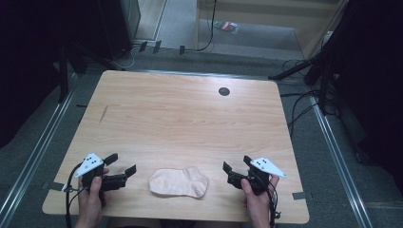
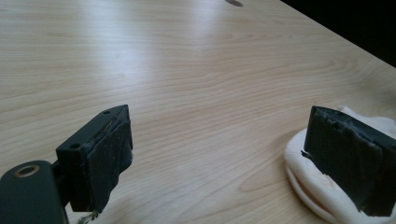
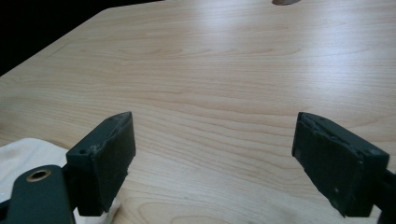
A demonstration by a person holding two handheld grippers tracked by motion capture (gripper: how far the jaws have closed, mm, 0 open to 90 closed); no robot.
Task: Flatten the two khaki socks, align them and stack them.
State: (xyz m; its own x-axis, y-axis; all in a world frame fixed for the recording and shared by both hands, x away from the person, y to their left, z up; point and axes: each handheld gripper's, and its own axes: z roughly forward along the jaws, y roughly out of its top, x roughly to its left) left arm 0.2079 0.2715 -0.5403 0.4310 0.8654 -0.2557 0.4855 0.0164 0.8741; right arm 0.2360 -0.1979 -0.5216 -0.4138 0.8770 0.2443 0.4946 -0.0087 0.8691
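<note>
Item: we list one folded sock [image 1: 178, 183], pale, on the counter [image 1: 180, 118].
Handling: we judge it soft, light, limp.
Hold: we favour its outer ends.
Jaws: left gripper [image 1: 119, 166] and right gripper [image 1: 236, 165] both gape wide, empty.

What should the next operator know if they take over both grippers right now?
Left gripper: jaws open, nothing between them, just left of the sock.
Right gripper: jaws open, nothing between them, just right of the sock.
Sock: pale pink, lying folded near the table's front edge, between the two grippers and touched by neither. In the left gripper view it shows two stacked layers.
Done: the sock looks folded over once and released.
Left: probably nothing beyond a check of the fold; if another fold or a move is wanted, it must be gripped anew.
</note>
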